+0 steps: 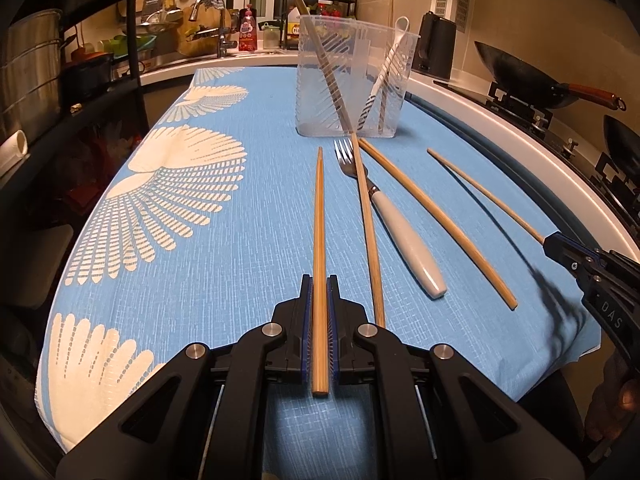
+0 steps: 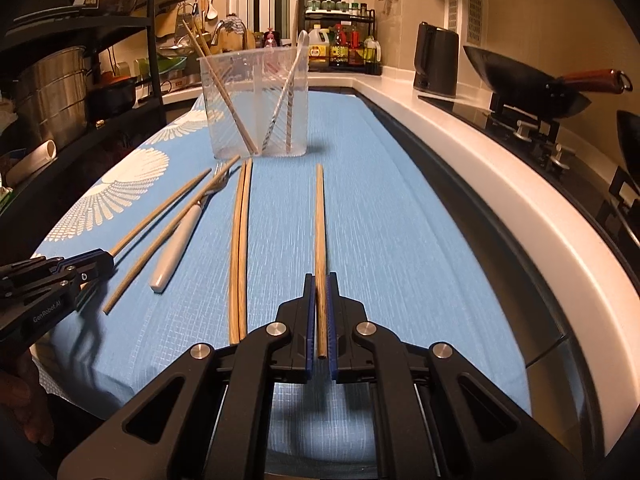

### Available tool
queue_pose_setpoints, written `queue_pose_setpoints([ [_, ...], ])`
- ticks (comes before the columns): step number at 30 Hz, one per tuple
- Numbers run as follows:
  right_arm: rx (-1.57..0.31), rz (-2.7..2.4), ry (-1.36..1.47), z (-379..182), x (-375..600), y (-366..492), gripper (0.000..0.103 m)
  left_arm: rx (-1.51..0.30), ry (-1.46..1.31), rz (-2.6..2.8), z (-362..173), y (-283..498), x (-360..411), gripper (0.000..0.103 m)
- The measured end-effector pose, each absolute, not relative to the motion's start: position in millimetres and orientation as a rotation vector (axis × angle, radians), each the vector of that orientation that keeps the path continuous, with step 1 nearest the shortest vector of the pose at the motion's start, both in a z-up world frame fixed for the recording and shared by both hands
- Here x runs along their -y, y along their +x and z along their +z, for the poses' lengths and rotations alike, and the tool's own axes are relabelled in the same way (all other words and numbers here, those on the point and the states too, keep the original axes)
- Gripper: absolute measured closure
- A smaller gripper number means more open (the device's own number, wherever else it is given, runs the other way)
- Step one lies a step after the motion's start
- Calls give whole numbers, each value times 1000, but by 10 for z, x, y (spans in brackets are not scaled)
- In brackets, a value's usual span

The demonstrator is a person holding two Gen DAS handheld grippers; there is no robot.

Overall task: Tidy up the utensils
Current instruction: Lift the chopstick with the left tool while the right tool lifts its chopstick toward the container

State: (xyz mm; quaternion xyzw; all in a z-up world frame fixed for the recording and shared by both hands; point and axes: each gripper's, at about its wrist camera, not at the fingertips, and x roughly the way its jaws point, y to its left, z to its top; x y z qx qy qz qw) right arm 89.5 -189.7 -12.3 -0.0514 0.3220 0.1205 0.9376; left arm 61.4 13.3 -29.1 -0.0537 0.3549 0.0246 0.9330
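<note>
My left gripper (image 1: 319, 282) is shut on a wooden chopstick (image 1: 319, 216) that points toward a clear plastic utensil holder (image 1: 352, 80). My right gripper (image 2: 320, 280) is shut on another chopstick (image 2: 320, 216); it also shows at the right edge of the left wrist view (image 1: 560, 244). The holder (image 2: 256, 100) has chopsticks in its left compartment and a white spoon (image 2: 292, 80) in the right. A fork with a white handle (image 1: 404, 236) and loose chopsticks (image 1: 436, 220) lie on the blue cloth. A pair of chopsticks (image 2: 239, 248) lies left of my right gripper.
The blue patterned cloth (image 1: 200, 220) covers the table. A white counter edge (image 2: 520, 200) runs along the right, with a wok (image 2: 520, 80) on a stove and a black kettle (image 2: 436, 60). A black shelf with pots (image 2: 60, 92) stands on the left.
</note>
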Motion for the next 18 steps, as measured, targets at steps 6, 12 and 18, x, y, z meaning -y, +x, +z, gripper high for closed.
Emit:
queue_pose_setpoints([
  [6, -601, 228, -127, 133, 1919, 788, 98, -637, -101, 50, -96, 524, -137, 96],
  [12, -520, 214, -147, 477, 1940, 697, 98, -498, -89, 56, 174, 377, -149, 96],
  [18, -433, 225, -171, 823, 1887, 631, 98, -384, -82, 48, 397, 263, -156, 96],
])
